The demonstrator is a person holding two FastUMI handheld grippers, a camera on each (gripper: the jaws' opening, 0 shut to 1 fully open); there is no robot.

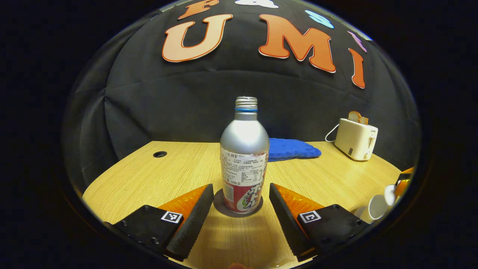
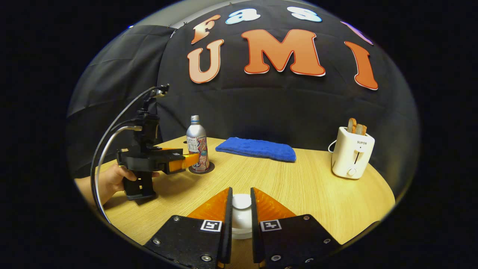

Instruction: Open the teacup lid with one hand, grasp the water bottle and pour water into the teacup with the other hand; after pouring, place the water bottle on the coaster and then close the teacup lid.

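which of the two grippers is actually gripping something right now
The right gripper: its fingers pinch the white teacup lid. The left gripper stands open around the water bottle, apart from it.

left gripper view low over the light wooden table [image 1: 157, 175], close behind the silver aluminium water bottle [image 1: 244, 157], right gripper view farther back, both facing the black cloth wall, sharing bottle, blue towel [image 2: 257, 148], cream toaster [image 2: 352, 152]

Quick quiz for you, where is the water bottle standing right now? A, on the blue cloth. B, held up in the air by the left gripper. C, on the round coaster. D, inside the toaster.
C: the water bottle stands upright on the dark round coaster, between the open fingers of the left gripper, which do not touch it; the blue cloth lies behind it.
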